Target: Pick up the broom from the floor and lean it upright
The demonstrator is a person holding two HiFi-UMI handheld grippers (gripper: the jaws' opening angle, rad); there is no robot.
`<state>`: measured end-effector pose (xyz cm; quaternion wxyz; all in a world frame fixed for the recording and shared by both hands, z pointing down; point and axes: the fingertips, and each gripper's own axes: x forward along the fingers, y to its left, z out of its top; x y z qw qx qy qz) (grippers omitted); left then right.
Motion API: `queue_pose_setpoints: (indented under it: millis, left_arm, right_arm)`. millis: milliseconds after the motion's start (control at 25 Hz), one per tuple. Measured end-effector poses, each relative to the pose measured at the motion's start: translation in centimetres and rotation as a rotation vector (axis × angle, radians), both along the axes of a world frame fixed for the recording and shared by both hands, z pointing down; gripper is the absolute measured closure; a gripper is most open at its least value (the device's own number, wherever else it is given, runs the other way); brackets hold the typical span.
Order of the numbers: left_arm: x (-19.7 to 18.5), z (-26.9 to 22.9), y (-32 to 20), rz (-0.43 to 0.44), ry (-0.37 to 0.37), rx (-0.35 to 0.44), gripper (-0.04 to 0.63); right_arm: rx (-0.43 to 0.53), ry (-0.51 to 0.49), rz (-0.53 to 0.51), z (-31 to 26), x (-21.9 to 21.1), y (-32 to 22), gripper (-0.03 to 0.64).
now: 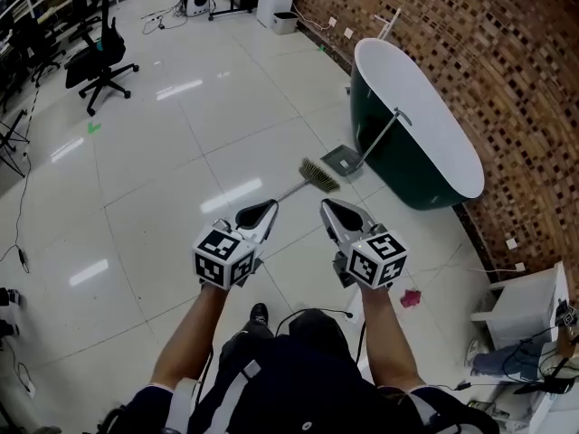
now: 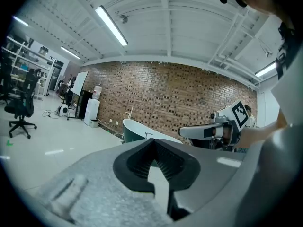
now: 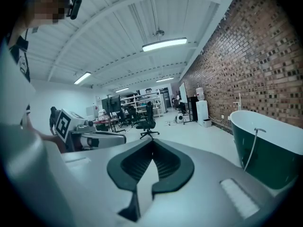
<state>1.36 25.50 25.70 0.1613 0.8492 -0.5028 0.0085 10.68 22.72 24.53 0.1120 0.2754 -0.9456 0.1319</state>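
As it lies flat, broom (image 1: 317,176), dark bristles

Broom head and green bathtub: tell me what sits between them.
A grey dustpan lies on the tiles between the broom head and the bathtub, its long handle slanting up against the bathtub. The head view shows it.

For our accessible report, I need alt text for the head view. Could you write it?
A broom lies on the white tiled floor beside a dustpan and a dark green bathtub. The person holds the left gripper and right gripper out toward it, both empty.
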Motion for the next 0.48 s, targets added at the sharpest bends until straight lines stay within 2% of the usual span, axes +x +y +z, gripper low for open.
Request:
queue_pose_setpoints:
  millis: [200, 480]
  left_arm:
    - [-2.0, 0.5, -2.4, -0.026, 0.016, -0.014, 0.595]
    - [-5.3, 2.5, -6.5, -0.134, -0.021, -0.027, 0.595]
  right_arm:
    - [-0.012, 0.018, -0.051, 0.5, -3.0, -2.7, 0.615]
    - [-0.032, 0.006, -0.188, 2.7, -7.2, -7.9, 0.615]
